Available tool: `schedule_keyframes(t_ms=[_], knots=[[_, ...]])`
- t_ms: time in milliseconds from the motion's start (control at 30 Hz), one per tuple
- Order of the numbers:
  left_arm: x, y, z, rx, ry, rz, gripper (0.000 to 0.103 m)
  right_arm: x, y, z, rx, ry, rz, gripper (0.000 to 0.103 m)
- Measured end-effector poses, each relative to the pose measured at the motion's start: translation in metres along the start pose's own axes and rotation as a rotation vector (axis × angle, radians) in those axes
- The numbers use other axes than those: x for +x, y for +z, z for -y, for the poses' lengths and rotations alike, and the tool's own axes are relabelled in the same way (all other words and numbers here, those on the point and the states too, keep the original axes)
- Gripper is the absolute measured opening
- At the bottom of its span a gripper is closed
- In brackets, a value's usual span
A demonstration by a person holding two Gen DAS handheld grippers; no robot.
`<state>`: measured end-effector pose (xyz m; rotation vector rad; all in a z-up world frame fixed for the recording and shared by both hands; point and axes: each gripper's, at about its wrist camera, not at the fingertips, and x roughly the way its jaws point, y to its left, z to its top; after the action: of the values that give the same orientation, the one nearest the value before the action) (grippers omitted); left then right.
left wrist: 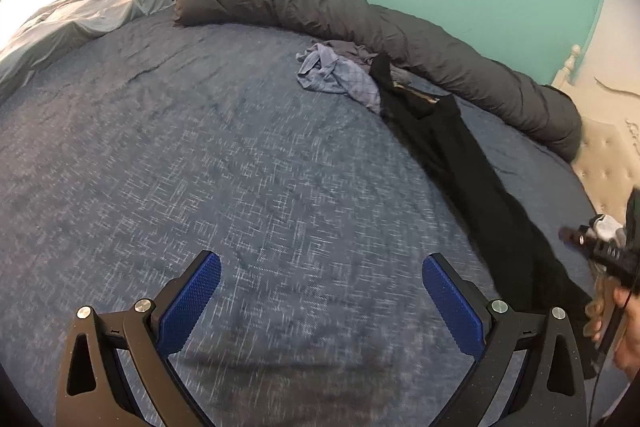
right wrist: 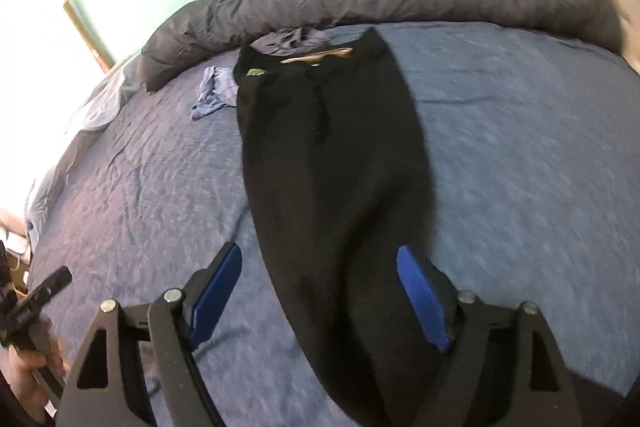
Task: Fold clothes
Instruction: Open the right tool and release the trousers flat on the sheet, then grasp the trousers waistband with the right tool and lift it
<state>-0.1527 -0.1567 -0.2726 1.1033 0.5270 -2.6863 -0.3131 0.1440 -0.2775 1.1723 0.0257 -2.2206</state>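
Black trousers (right wrist: 332,155) lie stretched lengthwise on the blue bedspread (right wrist: 520,167), waistband at the far end. My right gripper (right wrist: 320,267) is open, its blue pads on either side of the near leg end, above the cloth. In the left wrist view the black trousers (left wrist: 460,163) run along the right side. My left gripper (left wrist: 322,275) hangs open over bare bedspread (left wrist: 180,155), well left of the trousers. A crumpled light-blue checked garment (left wrist: 340,77) lies beside the waistband, and it also shows as a light-blue garment (right wrist: 214,93) in the right wrist view.
A rolled dark grey duvet (left wrist: 360,23) lines the far edge against the green wall. A pale blue sheet (left wrist: 80,15) bunches at the far left. A cream tufted headboard (left wrist: 608,155) stands at the right. A hand (left wrist: 624,327) holds the other gripper's handle.
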Motion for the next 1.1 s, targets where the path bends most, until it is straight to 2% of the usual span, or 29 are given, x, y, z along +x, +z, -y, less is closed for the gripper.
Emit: schedule_keyframes(t_ms=[333,467,633,700,733,767,800,833,867,967,1100], knots=[[0.046,-0.022,-0.025,-0.035,0.023,-0.045,0.103,0.096,0.042,-0.057,-0.115,-0.035,-0.046,0.083],[0.051,-0.024,-0.034,-0.049,0.021,-0.054,0.103,0.132,0.053,-0.074,-0.175,-0.13,-0.062,0.083],[0.054,-0.023,-0.038,-0.05,0.014,-0.053,0.103,0.164,0.063,-0.074,-0.187,-0.2,-0.076,0.082],[0.051,-0.023,-0.041,-0.048,0.018,-0.048,0.103,0.164,0.066,-0.07,-0.185,-0.201,-0.063,0.056],[0.052,-0.023,-0.042,-0.05,0.018,-0.049,0.103,0.161,0.067,-0.068,-0.18,-0.196,-0.057,0.051],[0.053,-0.023,-0.042,-0.052,0.017,-0.052,0.103,0.158,0.068,-0.066,-0.175,-0.19,-0.05,0.039],[0.053,-0.023,-0.043,-0.054,0.016,-0.054,0.103,0.155,0.07,-0.064,-0.17,-0.185,-0.043,0.035],[0.054,-0.023,-0.044,-0.057,0.015,-0.054,0.103,0.152,0.071,-0.062,-0.165,-0.179,-0.036,0.025],[0.054,-0.023,-0.045,-0.059,0.015,-0.054,0.103,0.149,0.072,-0.06,-0.16,-0.174,-0.029,0.02],[0.052,-0.022,-0.047,-0.067,0.013,-0.047,0.103,0.139,0.076,-0.054,-0.147,-0.154,-0.006,0.016],[0.049,-0.021,-0.049,-0.074,0.008,-0.042,0.103,0.091,0.079,-0.064,-0.175,-0.061,0.051,0.014]])
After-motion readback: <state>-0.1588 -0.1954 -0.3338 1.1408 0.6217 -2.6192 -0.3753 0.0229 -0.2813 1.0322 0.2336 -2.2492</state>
